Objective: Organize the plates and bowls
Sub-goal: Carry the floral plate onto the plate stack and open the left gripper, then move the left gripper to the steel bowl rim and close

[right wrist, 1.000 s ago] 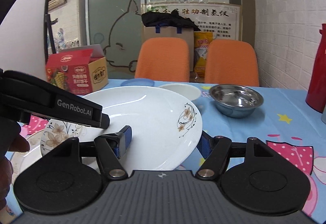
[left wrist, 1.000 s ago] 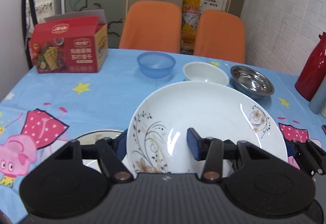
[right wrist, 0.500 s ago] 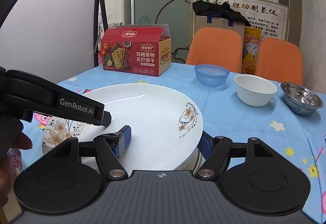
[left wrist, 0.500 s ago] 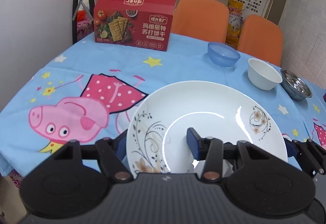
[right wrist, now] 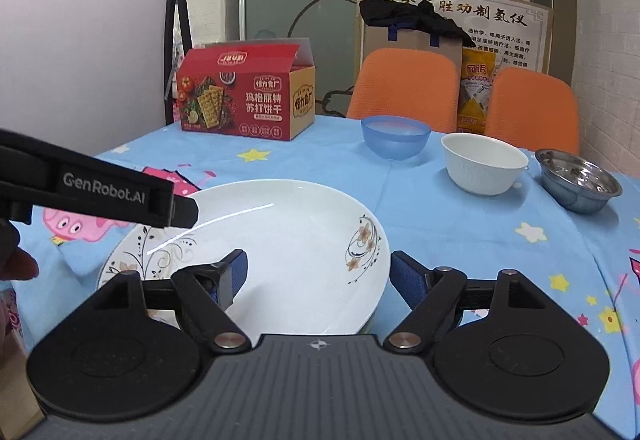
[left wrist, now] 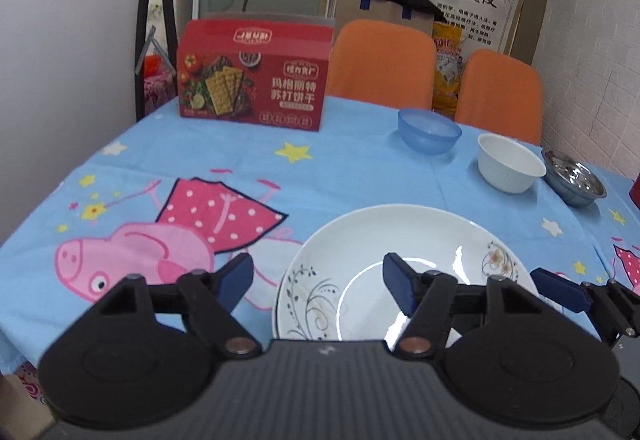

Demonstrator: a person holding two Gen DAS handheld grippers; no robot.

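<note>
A white floral plate (left wrist: 404, 272) (right wrist: 280, 252) lies on the table at the near edge. My left gripper (left wrist: 318, 282) is open, its fingers spread wide either side of the plate's left rim, no longer touching it. My right gripper (right wrist: 318, 274) is open across the plate's right rim, one finger over the plate, one outside it. A blue bowl (left wrist: 429, 129) (right wrist: 395, 135), a white bowl (left wrist: 511, 167) (right wrist: 484, 167) and a steel bowl (left wrist: 574, 183) (right wrist: 580, 185) stand in a row at the far right.
A red cracker box (left wrist: 254, 79) (right wrist: 244, 95) stands at the far left of the table. Two orange chairs (left wrist: 382, 63) are behind the table. The blue cartoon tablecloth (left wrist: 160, 175) drops off at the near and left edges. The left gripper's body (right wrist: 96, 191) crosses the right wrist view.
Both grippers carried the plate left and set it down near the table's front edge. The left gripper opened and let go of the rim; the right jaws also widened.
</note>
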